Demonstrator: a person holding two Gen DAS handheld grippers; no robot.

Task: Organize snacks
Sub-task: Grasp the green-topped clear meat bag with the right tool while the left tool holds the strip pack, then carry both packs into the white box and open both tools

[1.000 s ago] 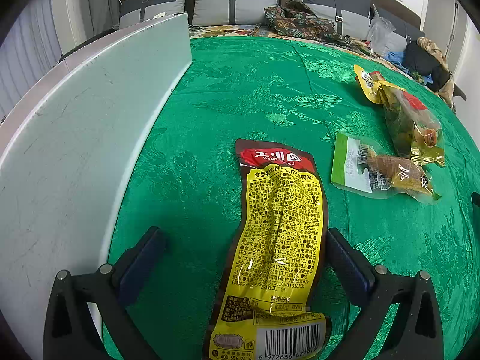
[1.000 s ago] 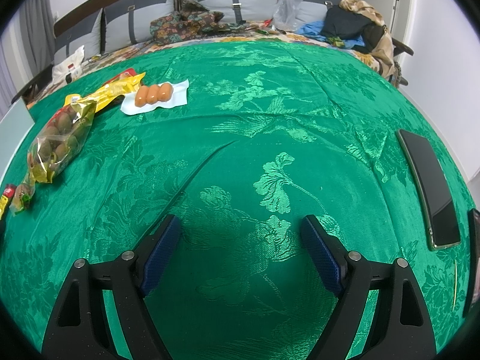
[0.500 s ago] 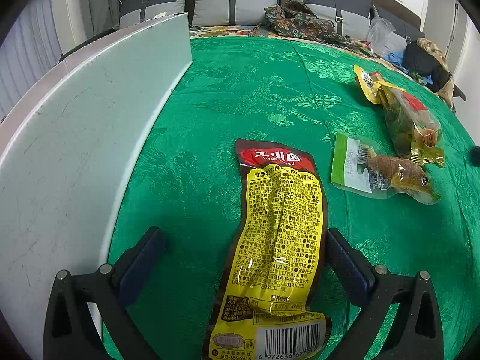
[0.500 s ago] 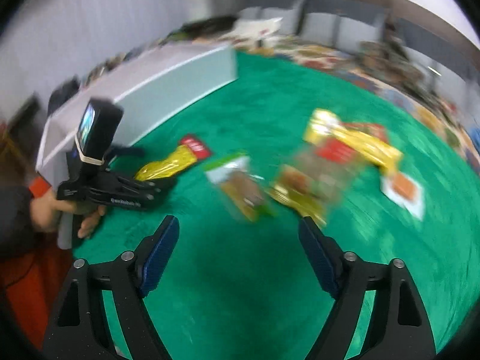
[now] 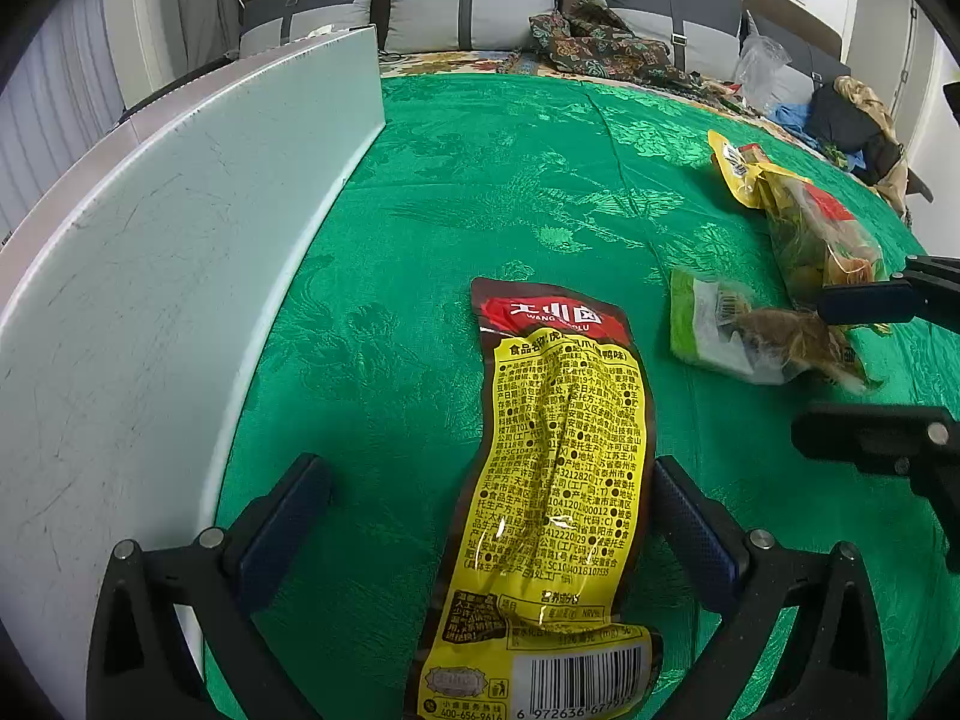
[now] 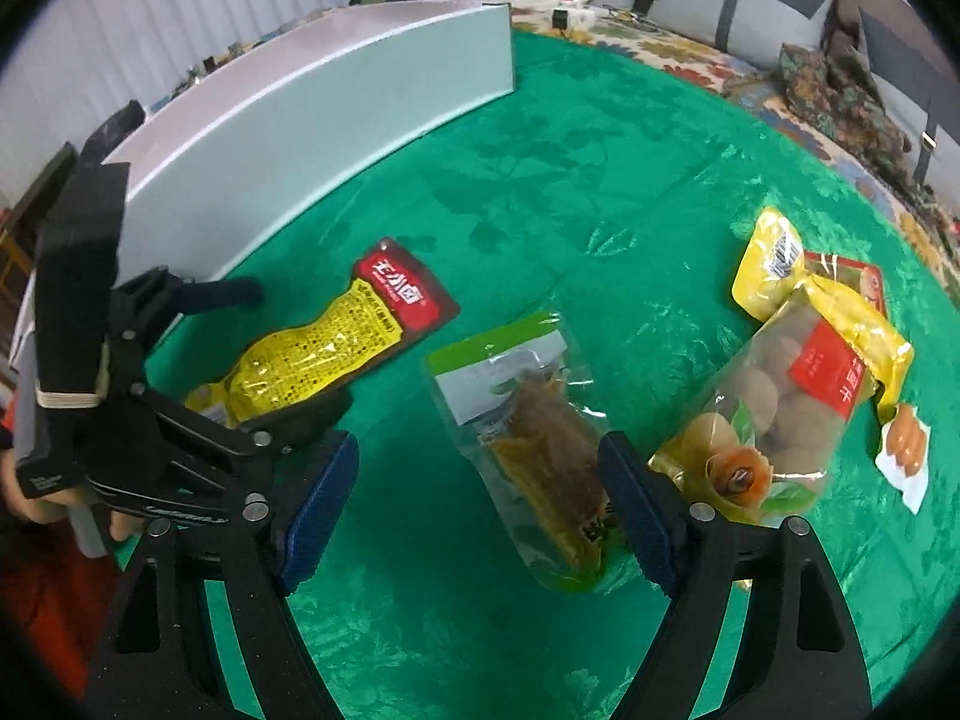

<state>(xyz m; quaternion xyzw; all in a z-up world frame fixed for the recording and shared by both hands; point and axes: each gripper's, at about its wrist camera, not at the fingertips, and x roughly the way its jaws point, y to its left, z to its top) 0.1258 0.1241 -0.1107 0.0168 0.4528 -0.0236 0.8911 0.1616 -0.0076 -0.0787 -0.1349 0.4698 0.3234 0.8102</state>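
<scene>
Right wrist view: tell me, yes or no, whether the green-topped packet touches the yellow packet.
No, green cloth shows between the green-topped packet and the yellow packet.

Yellow snack pack (image 5: 558, 480) ran off the bottom edge of the left wrist view, barcode clipped. Green-topped pouch (image 5: 756, 336) was motion-blurred there, label unreadable. In the right wrist view the left gripper (image 6: 270, 354) covered the yellow pack's lower end.

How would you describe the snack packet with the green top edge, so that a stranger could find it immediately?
Start from the long white box standing on the green tablecloth. Beside it lies a long yellow packet with a red end, and the next packet is the one, between the open right gripper fingers. Only it is clear with a green top edge and brown shredded food inside.
</scene>
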